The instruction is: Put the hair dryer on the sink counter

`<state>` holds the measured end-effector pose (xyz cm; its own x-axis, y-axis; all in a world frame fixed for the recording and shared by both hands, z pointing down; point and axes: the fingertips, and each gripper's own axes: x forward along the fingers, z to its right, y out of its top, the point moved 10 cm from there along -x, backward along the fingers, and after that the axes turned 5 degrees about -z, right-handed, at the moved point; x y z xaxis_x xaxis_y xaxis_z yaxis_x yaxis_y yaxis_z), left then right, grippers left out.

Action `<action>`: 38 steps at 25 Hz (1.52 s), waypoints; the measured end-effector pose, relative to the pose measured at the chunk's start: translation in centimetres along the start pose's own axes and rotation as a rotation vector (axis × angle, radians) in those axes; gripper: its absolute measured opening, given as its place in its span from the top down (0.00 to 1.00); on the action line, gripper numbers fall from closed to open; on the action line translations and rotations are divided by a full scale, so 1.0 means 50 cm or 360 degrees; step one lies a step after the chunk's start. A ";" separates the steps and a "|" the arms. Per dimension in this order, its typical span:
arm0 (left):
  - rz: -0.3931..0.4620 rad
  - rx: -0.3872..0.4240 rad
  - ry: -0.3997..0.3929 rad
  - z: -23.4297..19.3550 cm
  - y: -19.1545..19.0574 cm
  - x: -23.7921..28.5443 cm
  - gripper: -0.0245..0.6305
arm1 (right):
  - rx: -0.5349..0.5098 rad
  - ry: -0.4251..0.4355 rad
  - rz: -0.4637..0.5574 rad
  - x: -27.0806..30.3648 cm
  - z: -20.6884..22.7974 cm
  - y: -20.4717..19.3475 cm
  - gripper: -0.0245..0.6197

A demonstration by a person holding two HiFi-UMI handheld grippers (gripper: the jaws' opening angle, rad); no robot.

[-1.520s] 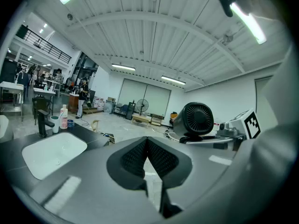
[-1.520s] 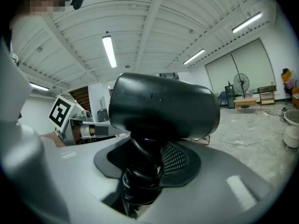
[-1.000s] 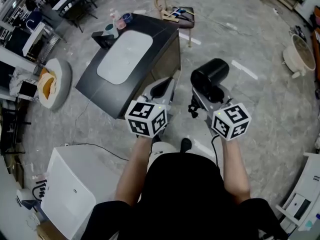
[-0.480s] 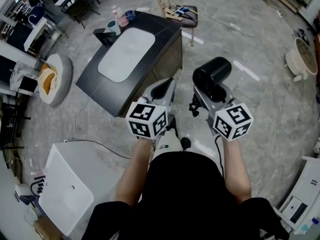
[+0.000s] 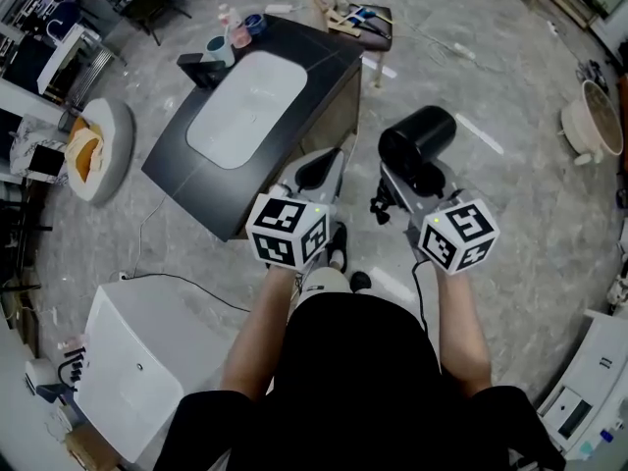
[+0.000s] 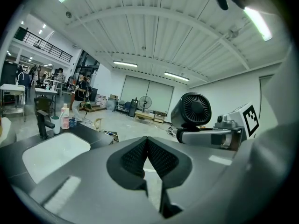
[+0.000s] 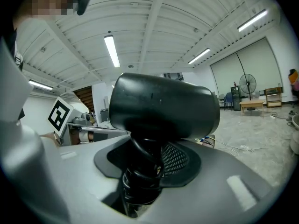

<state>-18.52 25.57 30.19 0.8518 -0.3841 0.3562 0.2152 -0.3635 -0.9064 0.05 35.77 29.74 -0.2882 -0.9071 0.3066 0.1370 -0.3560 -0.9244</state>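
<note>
We've got the hair dryer [image 5: 418,142] clamped by its handle in the right gripper [image 5: 409,186], the left gripper [image 5: 316,173] is pinched shut on nothing, and the sink counter [image 5: 316,55] lies just ahead, so setting it down is yet to do.

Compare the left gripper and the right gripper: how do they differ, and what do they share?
The left gripper has its jaws shut on nothing; the right gripper has its jaws clamped on the handle of the hair dryer. In the head view, the left gripper is nearer the sink counter than the right gripper. Both carry a marker cube and point forward, side by side.
</note>
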 end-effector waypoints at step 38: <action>-0.0017 -0.0056 0.0039 -0.335 0.171 0.264 0.96 | -0.0044 0.0057 -0.0094 0.405 0.198 0.178 0.69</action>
<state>-13.43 3.18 30.94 0.8373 -0.4006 0.3720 0.2072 -0.3971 -0.8941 4.82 12.02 29.95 -0.3291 -0.8759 0.3527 0.0929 -0.4018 -0.9110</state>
